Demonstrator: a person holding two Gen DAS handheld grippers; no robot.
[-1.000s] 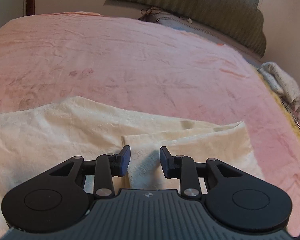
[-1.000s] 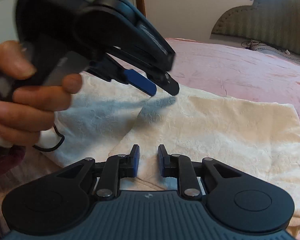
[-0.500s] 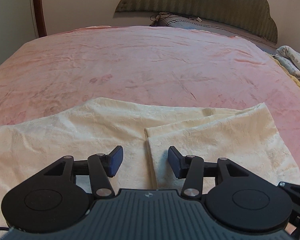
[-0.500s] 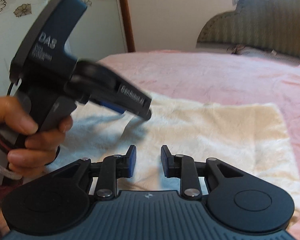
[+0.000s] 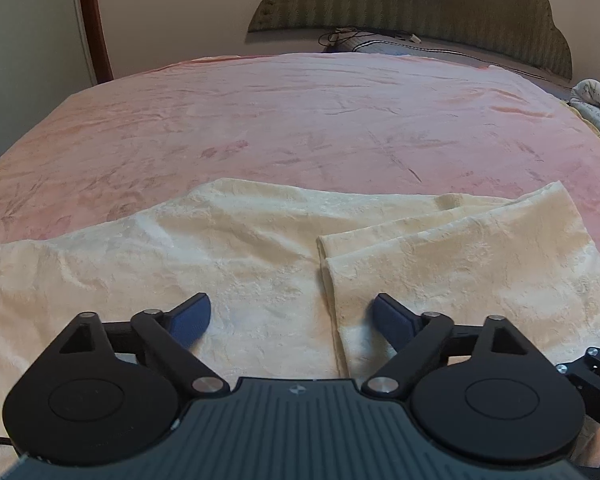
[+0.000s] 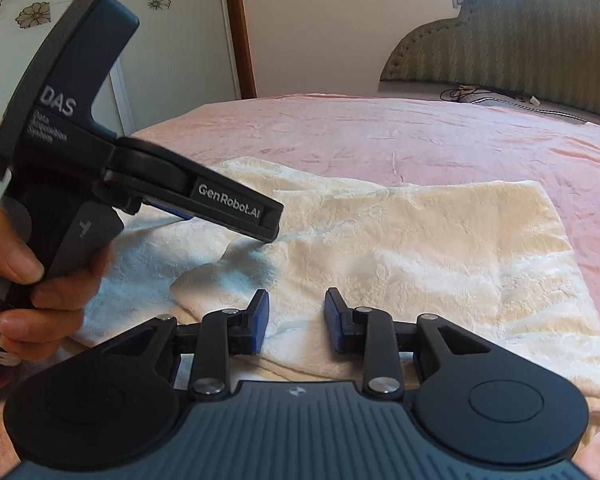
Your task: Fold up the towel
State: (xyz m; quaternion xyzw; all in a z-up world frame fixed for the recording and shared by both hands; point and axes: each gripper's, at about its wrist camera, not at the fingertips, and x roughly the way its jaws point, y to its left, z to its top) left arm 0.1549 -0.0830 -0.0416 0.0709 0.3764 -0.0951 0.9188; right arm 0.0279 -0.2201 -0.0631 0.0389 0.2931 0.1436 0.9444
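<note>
A cream towel (image 5: 236,248) lies flat on the pink bedspread (image 5: 300,120), its right part folded over into a doubled flap (image 5: 460,256). My left gripper (image 5: 290,318) hovers wide open just above the flap's inner edge, holding nothing. In the right wrist view the same towel (image 6: 420,248) spreads ahead, and my right gripper (image 6: 296,318) stands open over its near edge with nothing between the blue pads. The left gripper (image 6: 236,216), held by a hand (image 6: 28,272), juts in from the left above the towel.
A padded green headboard (image 5: 420,4) and a pillow with a tangled cable (image 5: 364,38) sit at the bed's far end. Patterned bedding (image 5: 598,104) lies at the right edge. A wooden door frame (image 6: 240,28) stands left of the bed.
My left gripper opened wider and drew back and upward from the flap. The right gripper also opened a little. The folded flap stays lying on the towel.
</note>
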